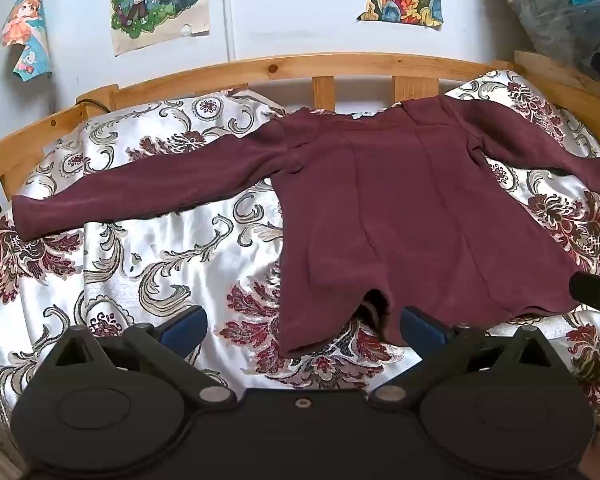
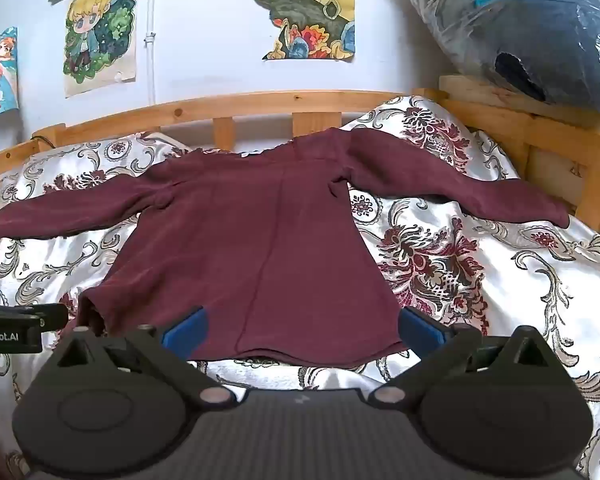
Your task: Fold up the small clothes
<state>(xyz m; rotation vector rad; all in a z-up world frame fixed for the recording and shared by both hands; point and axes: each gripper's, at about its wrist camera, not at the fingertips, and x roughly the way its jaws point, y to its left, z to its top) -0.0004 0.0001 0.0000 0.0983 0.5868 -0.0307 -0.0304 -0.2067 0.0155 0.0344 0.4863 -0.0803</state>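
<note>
A maroon long-sleeved top lies spread flat, sleeves out, on my floral bedspread. I judge folding has not begun. My left gripper and right gripper hover at the hem, jaws wide apart, holding nothing. Next I would likely pinch a hem corner or a sleeve. No containers are visible.

Left sleeve cut off at frame edge
</note>
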